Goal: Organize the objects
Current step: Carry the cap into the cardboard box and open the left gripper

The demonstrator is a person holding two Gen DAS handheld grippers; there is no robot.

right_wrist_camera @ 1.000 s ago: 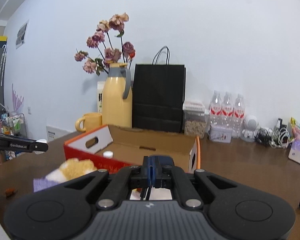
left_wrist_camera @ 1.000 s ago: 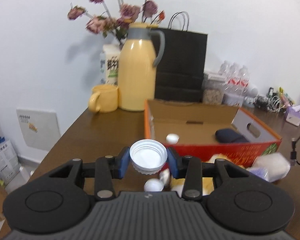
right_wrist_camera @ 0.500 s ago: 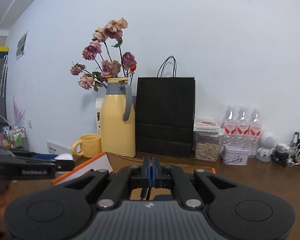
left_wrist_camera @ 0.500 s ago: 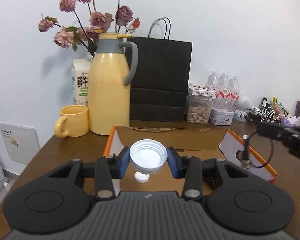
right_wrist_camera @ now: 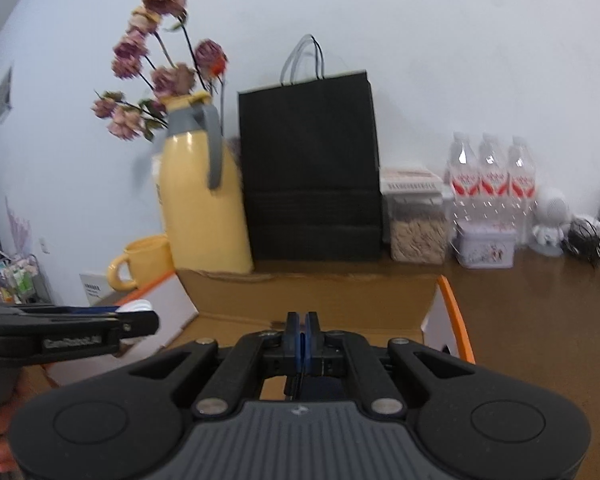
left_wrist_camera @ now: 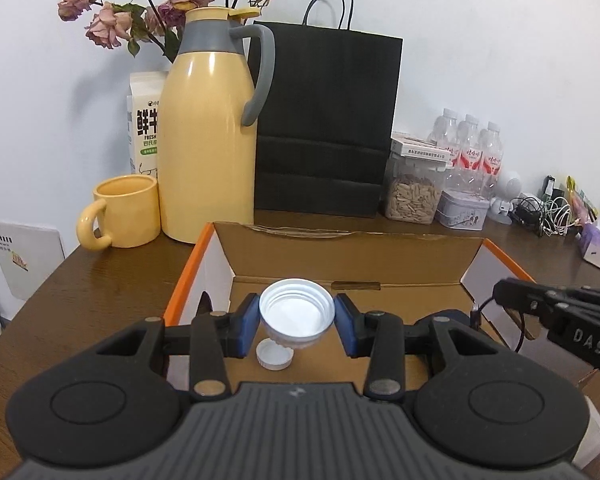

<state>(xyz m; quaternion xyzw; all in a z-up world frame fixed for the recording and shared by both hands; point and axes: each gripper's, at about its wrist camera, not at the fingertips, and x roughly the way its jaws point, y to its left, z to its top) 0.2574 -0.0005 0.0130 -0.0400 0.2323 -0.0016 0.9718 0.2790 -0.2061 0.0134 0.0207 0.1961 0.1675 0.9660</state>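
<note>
My left gripper (left_wrist_camera: 297,322) is clamped on a white screw cap (left_wrist_camera: 297,317), its blue pads pressed against the cap's two sides and the open, threaded side turned up toward me. The cap hangs over the near left part of the open cardboard box (left_wrist_camera: 348,256). Directly beneath it, on the box floor, lies a smaller white cap (left_wrist_camera: 274,355).

My right gripper (right_wrist_camera: 300,330) has its jaws fully closed, blue pads (right_wrist_camera: 298,338) pressed flat together. A thin dark cable (left_wrist_camera: 518,326) dangles from its tip in the left view, though I cannot tell whether the pads pinch it. This gripper also hangs over the box, toward the right side, and bears the letters "DAS". In the right view the side of my left gripper reads something like "CamRobot", too blurred to be sure.

Beyond the box's far wall stand a yellow mug (left_wrist_camera: 124,212), a yellow thermos jug (left_wrist_camera: 208,136) and a black paper bag (left_wrist_camera: 326,120). Left of the jug, behind it, a milk carton (left_wrist_camera: 145,128) shows "FRESH" under large Chinese characters. Further right, three water bottles (left_wrist_camera: 474,148) wear red labels I cannot read.
</note>
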